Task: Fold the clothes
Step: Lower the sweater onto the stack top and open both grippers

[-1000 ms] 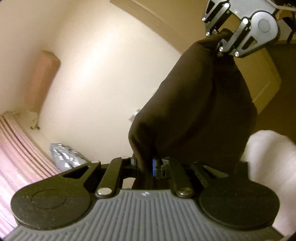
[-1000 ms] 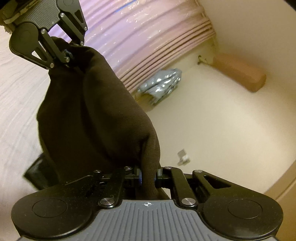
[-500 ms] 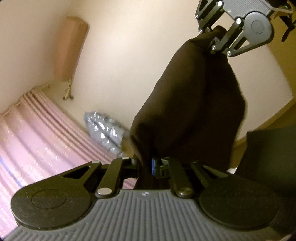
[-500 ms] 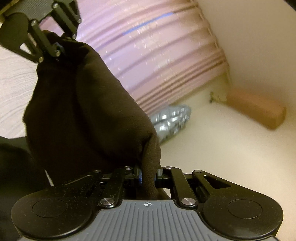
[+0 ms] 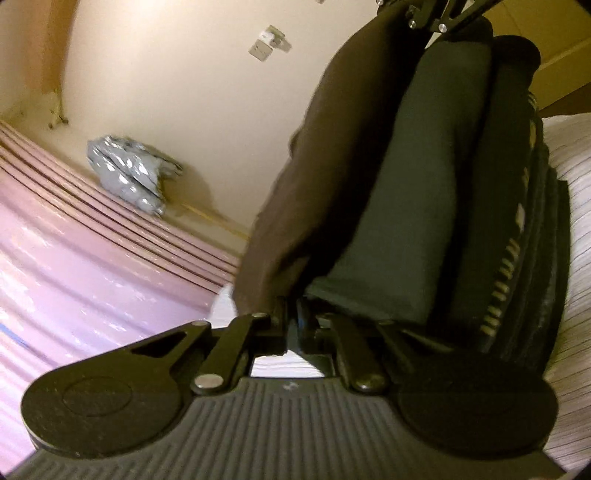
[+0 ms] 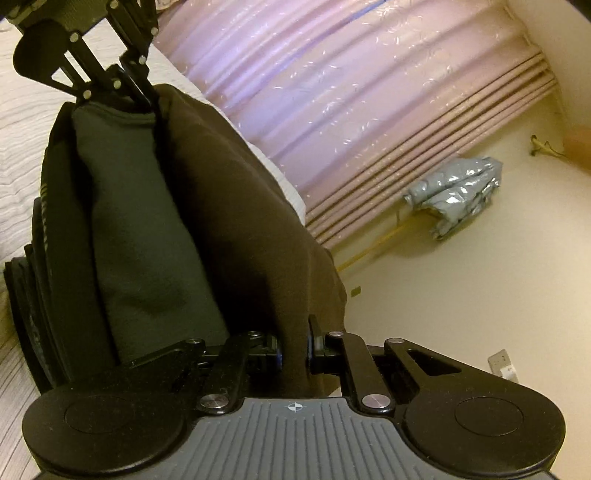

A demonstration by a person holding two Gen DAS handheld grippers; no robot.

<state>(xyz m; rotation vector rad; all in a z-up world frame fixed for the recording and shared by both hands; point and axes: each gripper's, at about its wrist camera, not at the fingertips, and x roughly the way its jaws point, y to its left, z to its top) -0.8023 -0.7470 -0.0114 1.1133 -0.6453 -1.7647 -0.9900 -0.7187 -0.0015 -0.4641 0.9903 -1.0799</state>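
Observation:
A dark brown garment (image 5: 314,166) hangs stretched between my two grippers. In the left wrist view my left gripper (image 5: 291,314) is shut on one corner of it, and my right gripper (image 5: 432,18) pinches the far corner at the top edge. The right wrist view mirrors this: my right gripper (image 6: 295,354) is shut on the brown garment (image 6: 240,221), with my left gripper (image 6: 122,85) clamped on it at the upper left. The cloth hangs just beside a dark green folded piece (image 5: 424,184) (image 6: 140,240) that tops a stack of folded dark clothes (image 5: 532,258) on the bed.
The stack rests on a white ribbed bed cover (image 5: 580,184) (image 6: 29,129). Pink curtains (image 5: 74,258) (image 6: 332,92) hang behind. A silver foil bundle (image 5: 129,173) (image 6: 458,192) and a wall socket (image 5: 266,42) (image 6: 504,367) sit against the cream wall.
Both grippers have come down with the brown garment still held. It hung in mid-air before and now hangs low against the folded stack on the bed, which has come into view.

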